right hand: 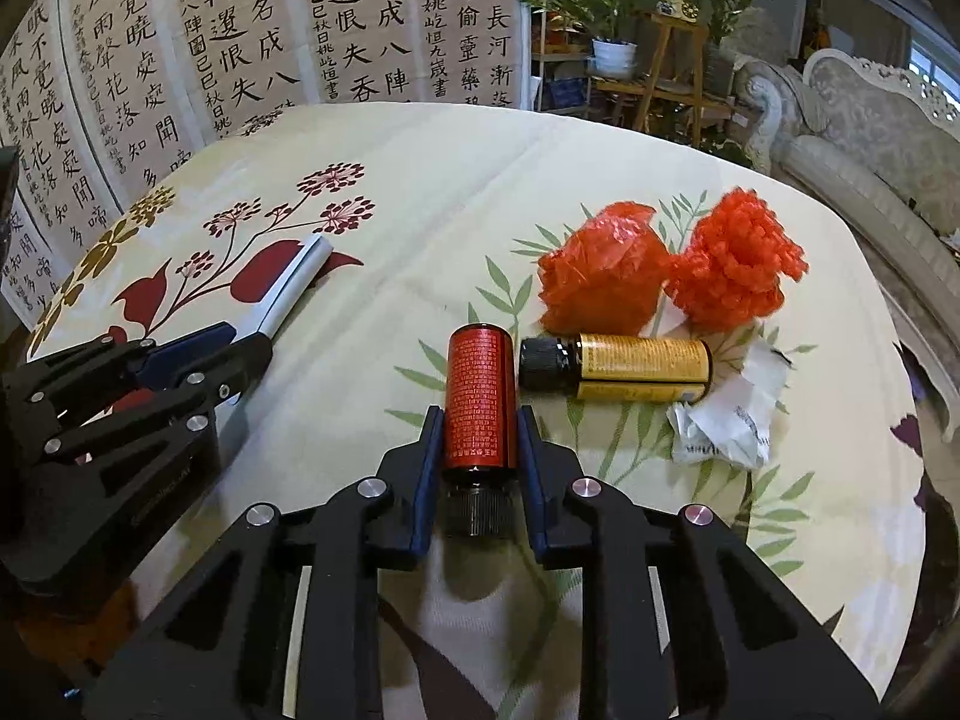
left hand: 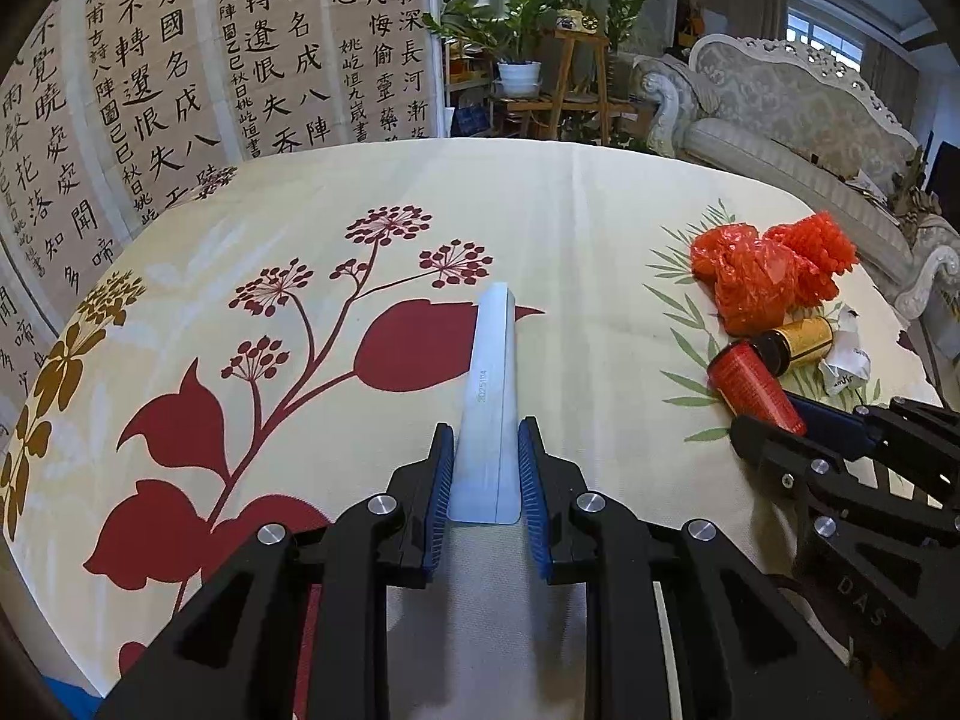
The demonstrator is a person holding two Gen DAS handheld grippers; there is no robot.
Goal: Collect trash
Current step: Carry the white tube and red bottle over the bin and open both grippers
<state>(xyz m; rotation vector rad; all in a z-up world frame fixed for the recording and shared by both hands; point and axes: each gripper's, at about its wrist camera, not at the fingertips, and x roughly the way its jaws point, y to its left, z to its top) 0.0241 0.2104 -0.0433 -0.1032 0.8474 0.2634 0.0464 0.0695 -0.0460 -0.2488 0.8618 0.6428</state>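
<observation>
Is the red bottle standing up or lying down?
Lying down: the red bottle rests on its side on the tablecloth, black cap toward the camera.

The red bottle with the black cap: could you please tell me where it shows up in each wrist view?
Left wrist: red bottle lies at the right edge, its near end hidden by the right gripper.
Right wrist: red bottle lies bottom centre, between the fingers.
Shared landmark: the yellow bottle beside it.
</observation>
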